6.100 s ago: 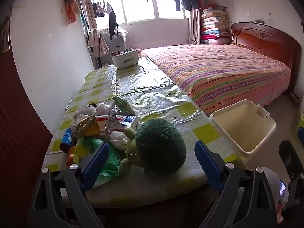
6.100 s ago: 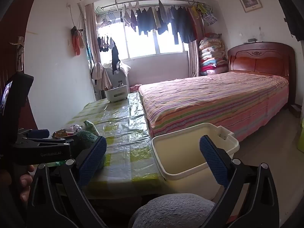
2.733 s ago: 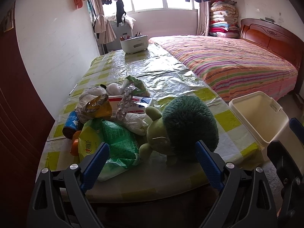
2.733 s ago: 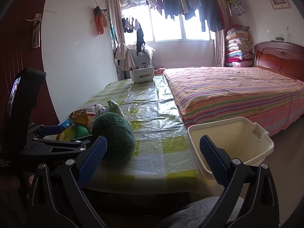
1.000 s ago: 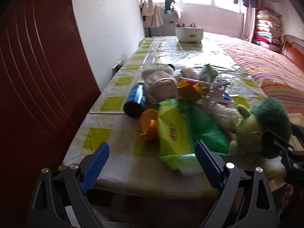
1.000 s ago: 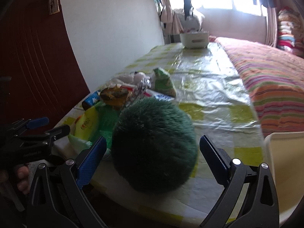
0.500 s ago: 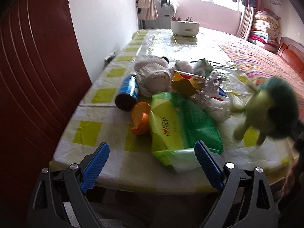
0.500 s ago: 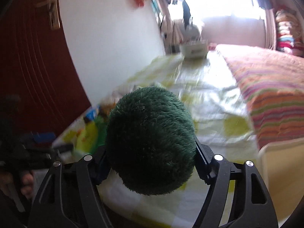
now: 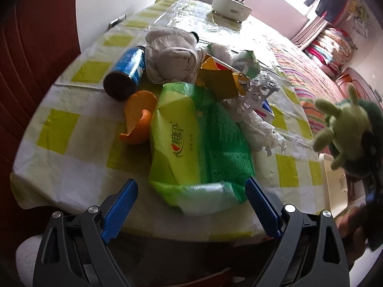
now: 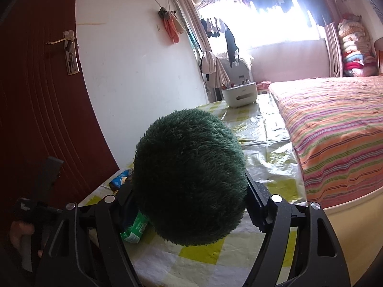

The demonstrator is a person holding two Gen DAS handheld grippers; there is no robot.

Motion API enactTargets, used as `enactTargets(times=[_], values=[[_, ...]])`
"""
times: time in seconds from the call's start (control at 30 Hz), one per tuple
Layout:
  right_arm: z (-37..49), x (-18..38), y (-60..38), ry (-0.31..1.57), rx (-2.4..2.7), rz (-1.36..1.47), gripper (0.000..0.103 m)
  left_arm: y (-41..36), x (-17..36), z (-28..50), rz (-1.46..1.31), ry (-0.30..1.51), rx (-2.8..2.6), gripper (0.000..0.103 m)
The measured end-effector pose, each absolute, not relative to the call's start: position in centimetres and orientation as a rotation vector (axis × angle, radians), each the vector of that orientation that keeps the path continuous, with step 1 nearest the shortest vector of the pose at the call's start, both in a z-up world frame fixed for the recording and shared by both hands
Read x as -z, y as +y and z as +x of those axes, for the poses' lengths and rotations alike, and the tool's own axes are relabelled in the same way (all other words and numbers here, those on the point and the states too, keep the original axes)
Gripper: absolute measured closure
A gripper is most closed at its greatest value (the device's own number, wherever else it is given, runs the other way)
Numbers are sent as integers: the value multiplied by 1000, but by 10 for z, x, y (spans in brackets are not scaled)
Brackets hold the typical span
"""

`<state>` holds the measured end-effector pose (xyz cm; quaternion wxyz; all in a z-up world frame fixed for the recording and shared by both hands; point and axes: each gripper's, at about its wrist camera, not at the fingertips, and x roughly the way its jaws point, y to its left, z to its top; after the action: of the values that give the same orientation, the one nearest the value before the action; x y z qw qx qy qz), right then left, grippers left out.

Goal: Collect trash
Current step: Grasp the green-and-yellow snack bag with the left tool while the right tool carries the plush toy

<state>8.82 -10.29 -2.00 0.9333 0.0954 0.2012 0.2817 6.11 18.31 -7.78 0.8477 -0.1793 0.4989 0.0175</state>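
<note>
My right gripper (image 10: 189, 179) is shut on a dark green plush toy (image 10: 189, 155) and holds it above the table's near right corner; its jaws are easing open slightly, with the pads still pressing on the fur. In the left wrist view the toy (image 9: 344, 124) hangs over the cream bin (image 9: 335, 184). My left gripper (image 9: 190, 184) is open and tilted down over a green packet (image 9: 198, 138). Behind the packet lie orange peel (image 9: 138, 117), a blue can (image 9: 126, 71), a white cloth (image 9: 172, 57), a gold wrapper (image 9: 217, 81) and a clear blister pack (image 9: 251, 98).
The table (image 9: 71, 174) has a yellow-checked plastic cover, with a white caddy (image 10: 239, 95) at its far end. A striped bed (image 10: 335, 124) runs along the right. A dark red door (image 10: 36, 119) and a white wall stand on the left.
The right gripper closed on the plush toy and lifted it off the table toward the bin. The left gripper tipped downward and came closer over the green packet.
</note>
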Motion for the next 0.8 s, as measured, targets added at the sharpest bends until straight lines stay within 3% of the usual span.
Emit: enactTargets(times=[0.2,0.27,0.33,0.53,0.8], values=[[80,21,-109,404,-563,214,29,182,86,81,-406,1062,-16,17],[80,21,-112,401,-562,214,29,180,90,87,-389,1061,-30,34],[79,21,-115,395,-547,217,29,178,90,88,-357,1036,-66,62],[78,20,-121,386,-508,237,28,175,87,84,-378,973,-20,85],[56,8,-137,262,-411,268,28,154,50,64,-243,786,-34,91]])
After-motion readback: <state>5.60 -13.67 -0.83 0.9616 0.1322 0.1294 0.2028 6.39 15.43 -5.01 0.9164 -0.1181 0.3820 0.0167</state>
